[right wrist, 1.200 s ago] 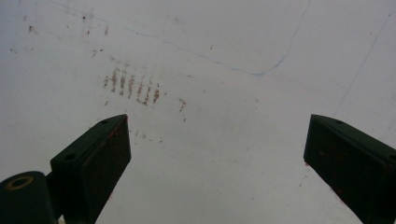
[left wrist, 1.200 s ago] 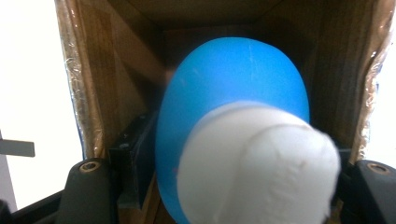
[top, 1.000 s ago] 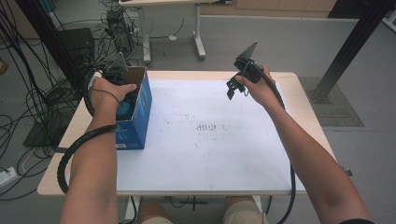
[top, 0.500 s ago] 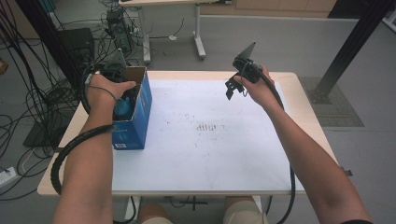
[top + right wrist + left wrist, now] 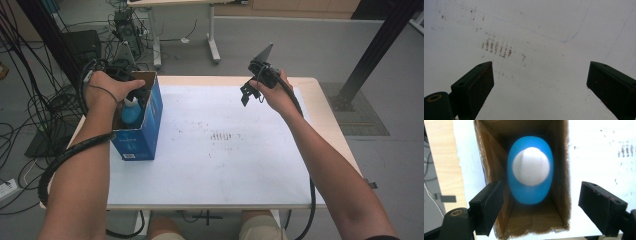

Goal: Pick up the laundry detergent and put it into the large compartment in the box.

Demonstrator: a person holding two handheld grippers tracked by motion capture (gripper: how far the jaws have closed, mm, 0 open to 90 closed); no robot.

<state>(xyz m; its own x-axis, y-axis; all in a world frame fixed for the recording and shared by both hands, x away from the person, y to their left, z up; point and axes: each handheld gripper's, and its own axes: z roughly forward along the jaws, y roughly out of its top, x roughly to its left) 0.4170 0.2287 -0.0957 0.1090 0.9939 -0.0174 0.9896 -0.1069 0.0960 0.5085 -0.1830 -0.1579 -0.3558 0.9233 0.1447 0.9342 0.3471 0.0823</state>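
An open blue cardboard box stands on the table's left side. Upright inside it is a blue bottle with a white cap. My left gripper hangs over the far end of the box's opening. In the left gripper view it is open, its jaws wide on either side of the bottle and apart from it. My right gripper is held above the far middle of the table. It is open over the white sheet with nothing between its jaws.
A white sheet with brownish smudges covers most of the wooden table. Cables and equipment crowd the floor at the left. Another table's legs stand behind, and a black post rises at the right.
My left hand and gripper have shifted slightly toward the far left end of the box, uncovering the bottle's top in the high view. The right gripper has barely moved.
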